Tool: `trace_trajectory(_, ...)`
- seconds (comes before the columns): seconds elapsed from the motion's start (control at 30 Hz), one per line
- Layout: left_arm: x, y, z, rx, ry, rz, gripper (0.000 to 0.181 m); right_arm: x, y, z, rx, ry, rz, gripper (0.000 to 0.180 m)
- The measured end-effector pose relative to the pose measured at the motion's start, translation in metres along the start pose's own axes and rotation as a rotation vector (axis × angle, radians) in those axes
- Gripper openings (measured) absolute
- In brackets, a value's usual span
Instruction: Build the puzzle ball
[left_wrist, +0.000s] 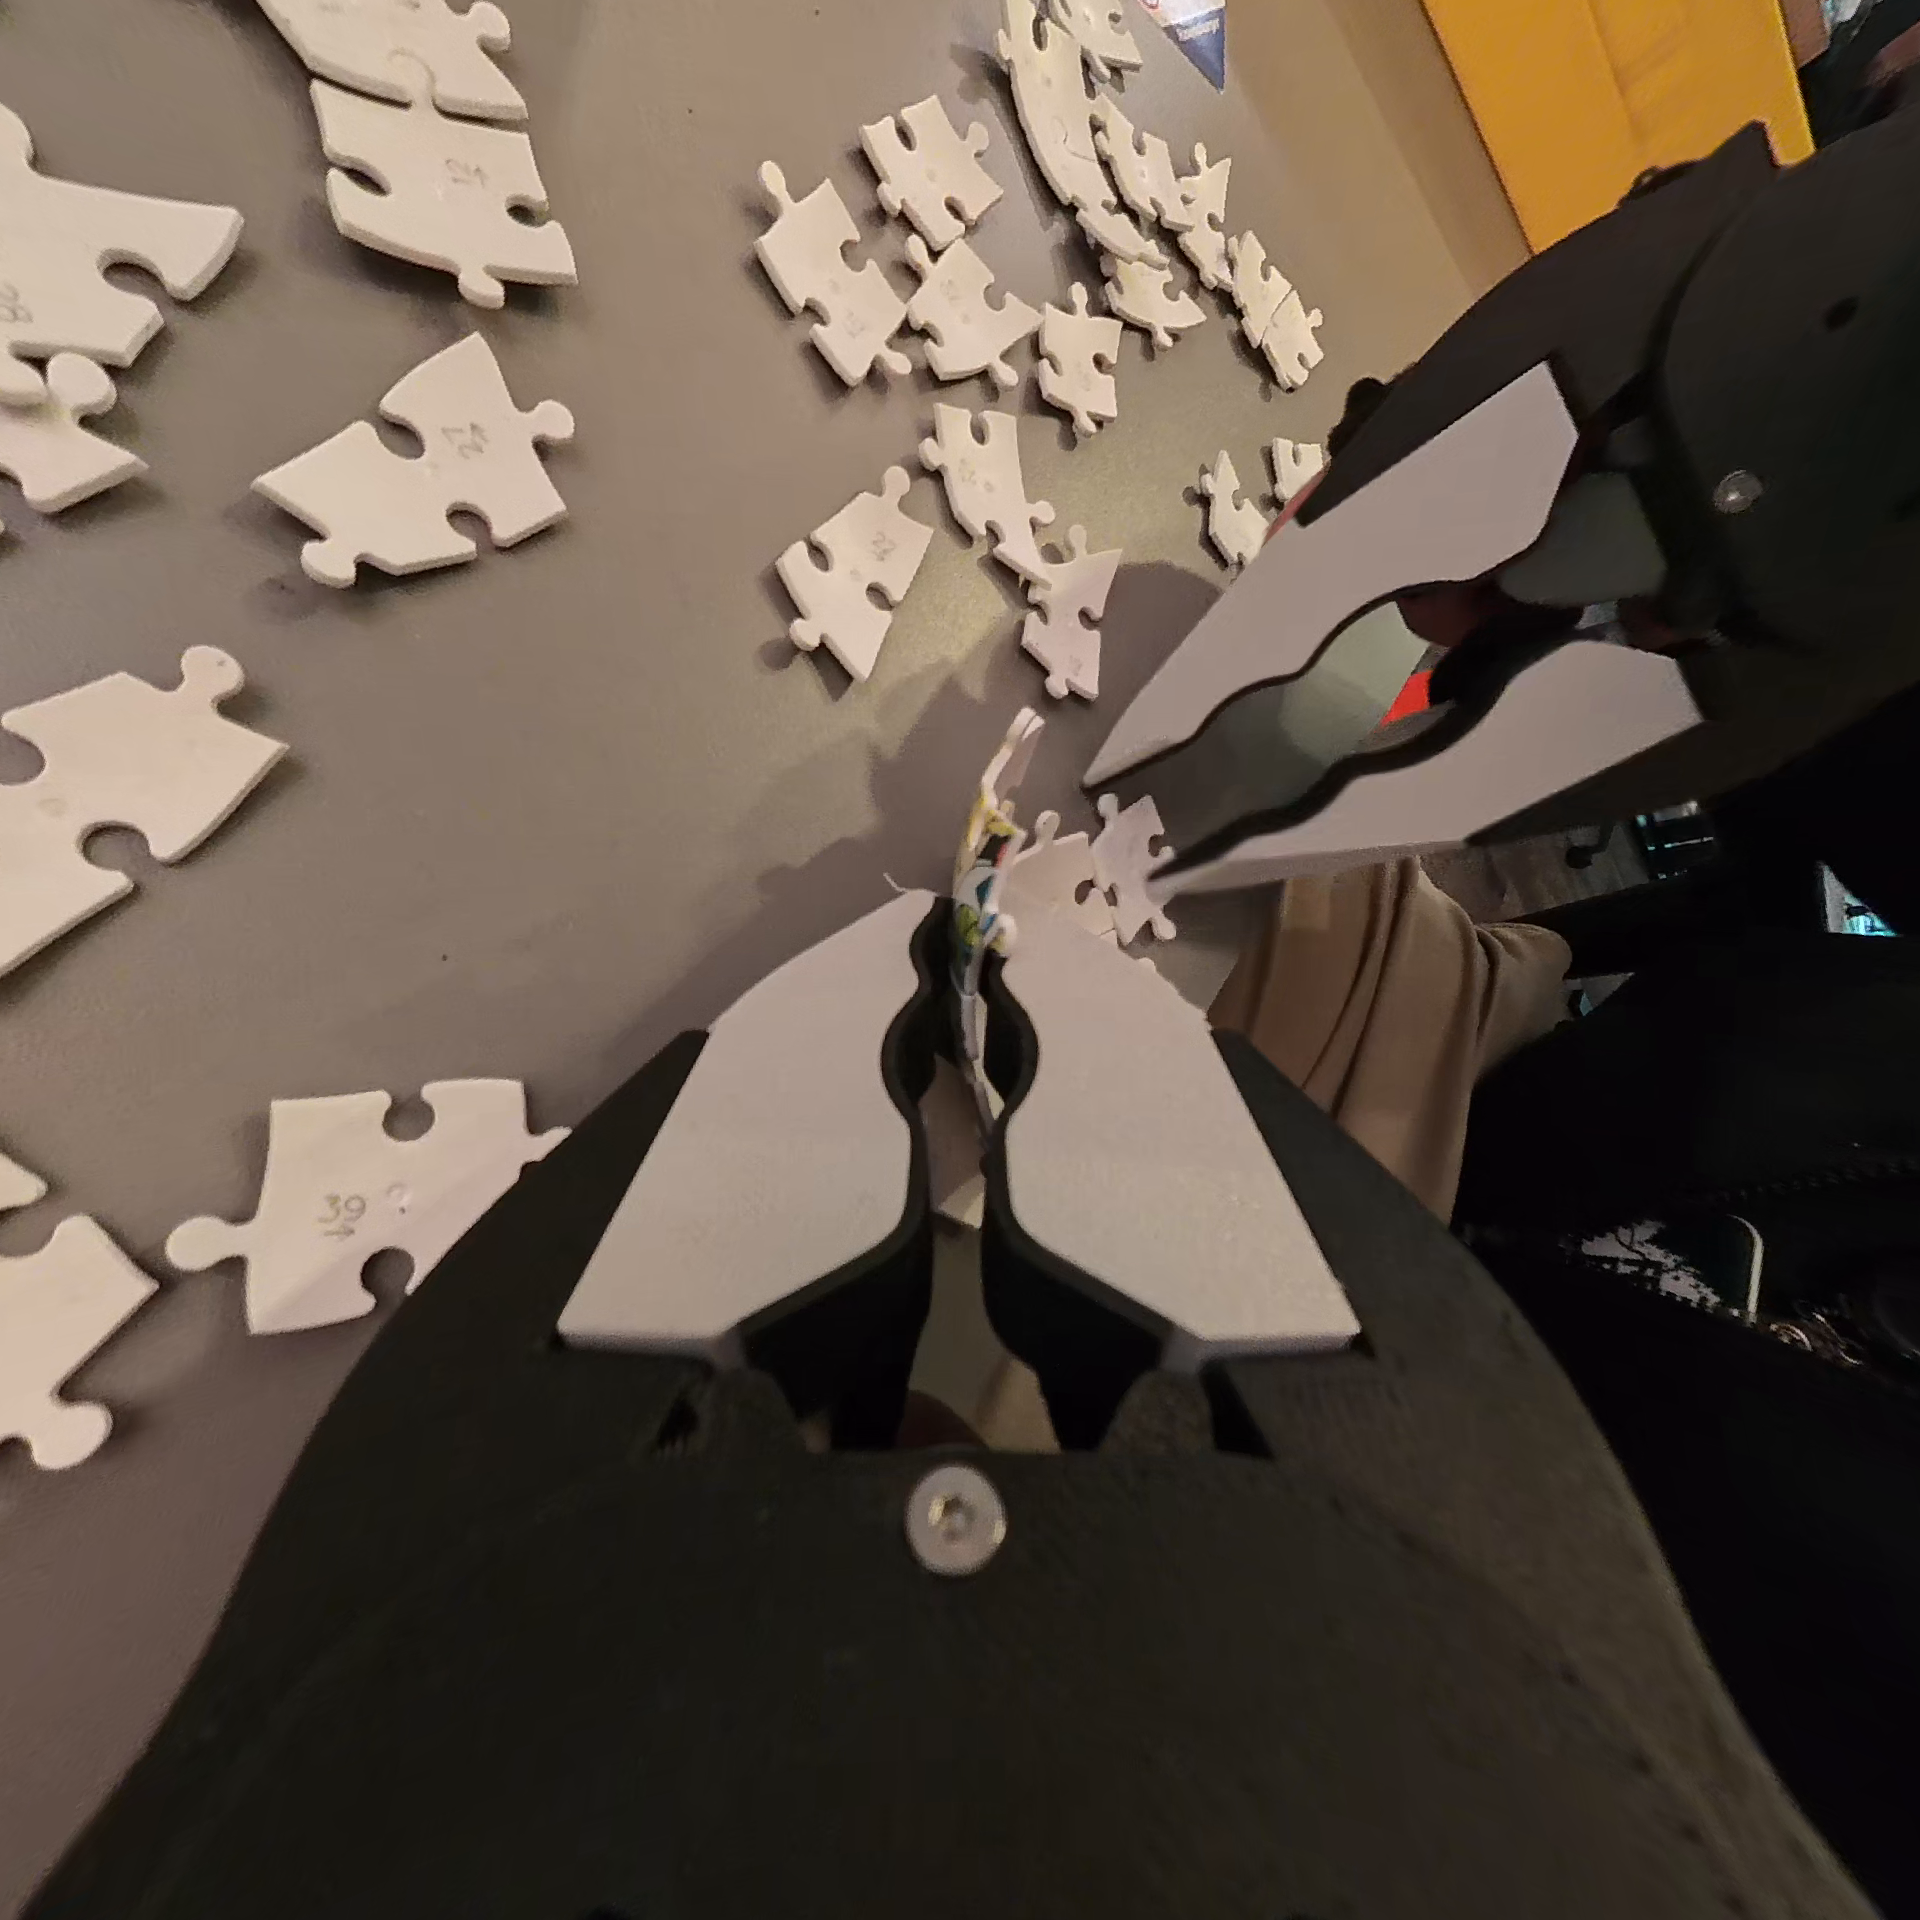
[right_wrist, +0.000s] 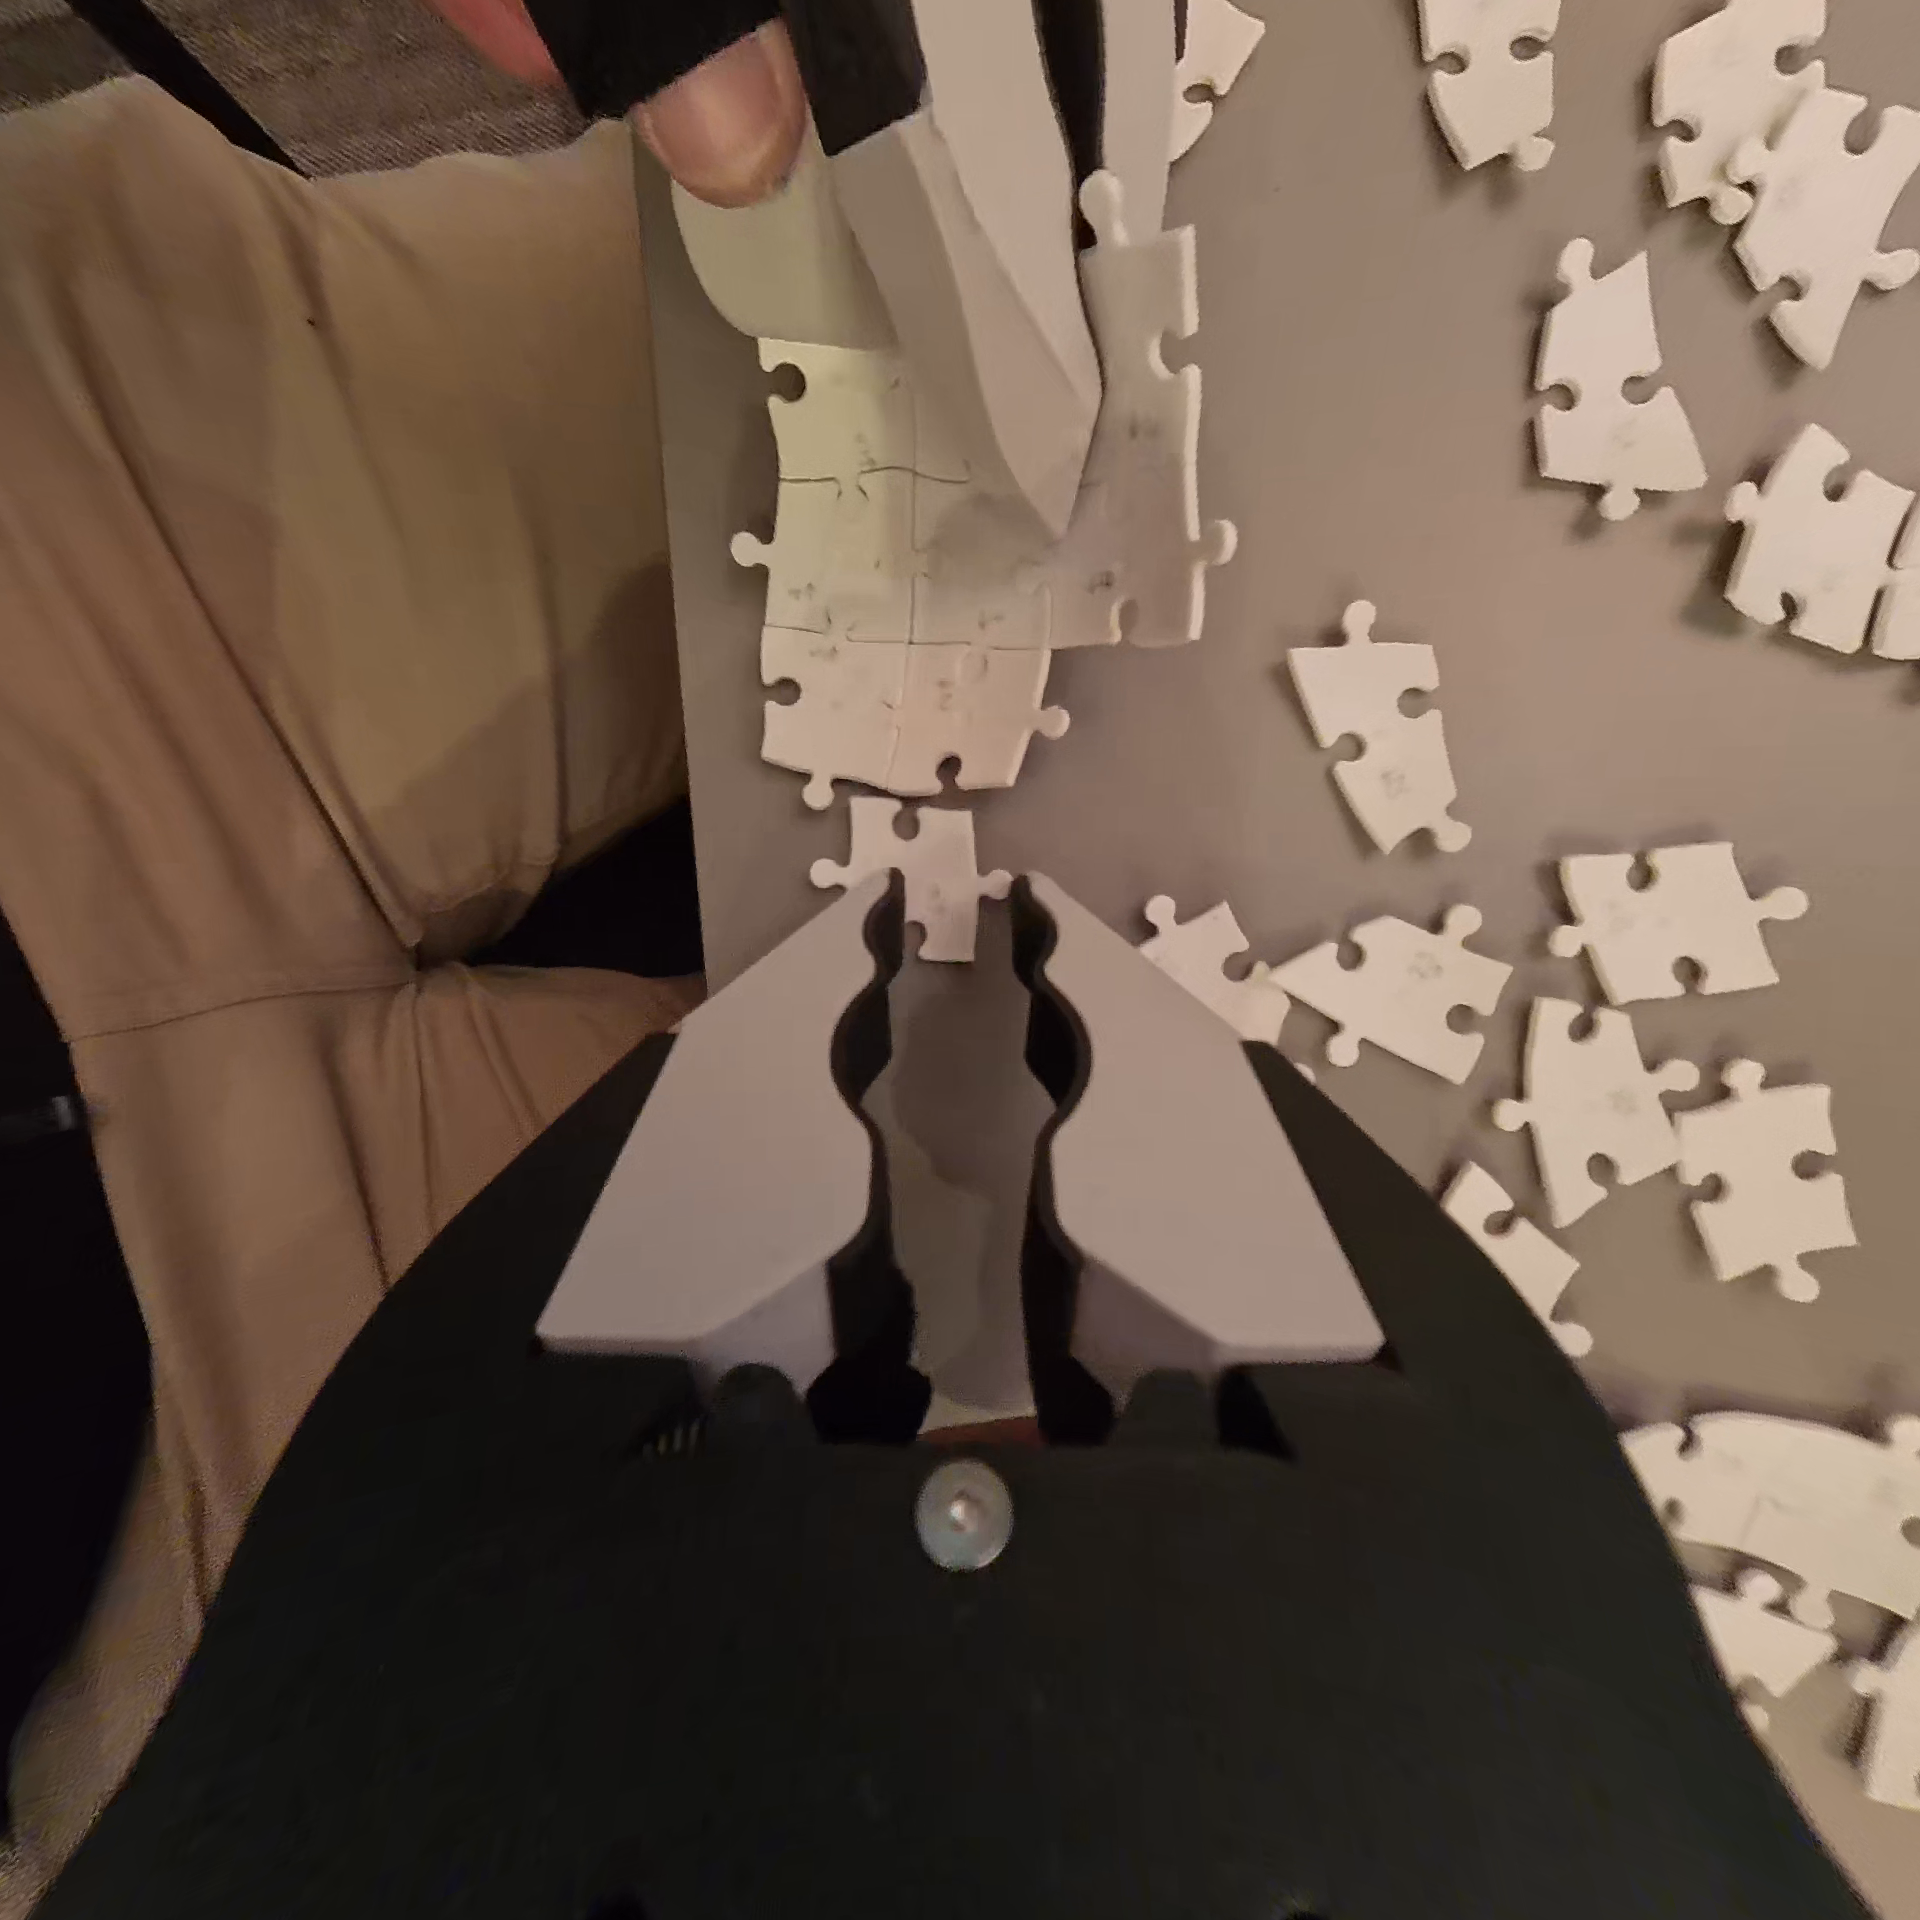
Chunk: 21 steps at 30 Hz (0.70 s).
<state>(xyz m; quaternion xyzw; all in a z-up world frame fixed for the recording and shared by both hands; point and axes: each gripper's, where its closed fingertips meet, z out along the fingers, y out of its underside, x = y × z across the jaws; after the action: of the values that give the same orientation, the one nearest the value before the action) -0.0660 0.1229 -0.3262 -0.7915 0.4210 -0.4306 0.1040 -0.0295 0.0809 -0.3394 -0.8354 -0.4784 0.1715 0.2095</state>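
While numbered, pieces (right_wrist: 1379, 727) — digits seemingly faint, white.

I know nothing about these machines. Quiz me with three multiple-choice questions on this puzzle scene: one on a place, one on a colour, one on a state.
1. Where is the joined section?
A. at the table edge
B. on the floor
C. in a box

2. The tabletop is:
A. red
B. grey
C. green

3. The right tongs are:
A. wide open and empty
B. out of view
C. gripping a single piece

Answers: 1 A, it overhangs the edge, held by the left tongs; 2 B, grey between the white pieces; 3 C, the piece sits between the tips.
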Motion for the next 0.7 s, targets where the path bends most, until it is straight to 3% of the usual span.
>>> trace_trajectory(0.23,-0.001,0.001,0.000,0.000,0.002,-0.006,0.004,0.000,0.001,-0.003,0.045,-0.025,0.085,0.002)
trace_trajectory(0.7,-0.002,0.001,0.000,0.009,0.005,-0.017,0.005,0.007,-0.002,-0.022,0.195,-0.049,0.293,0.000)
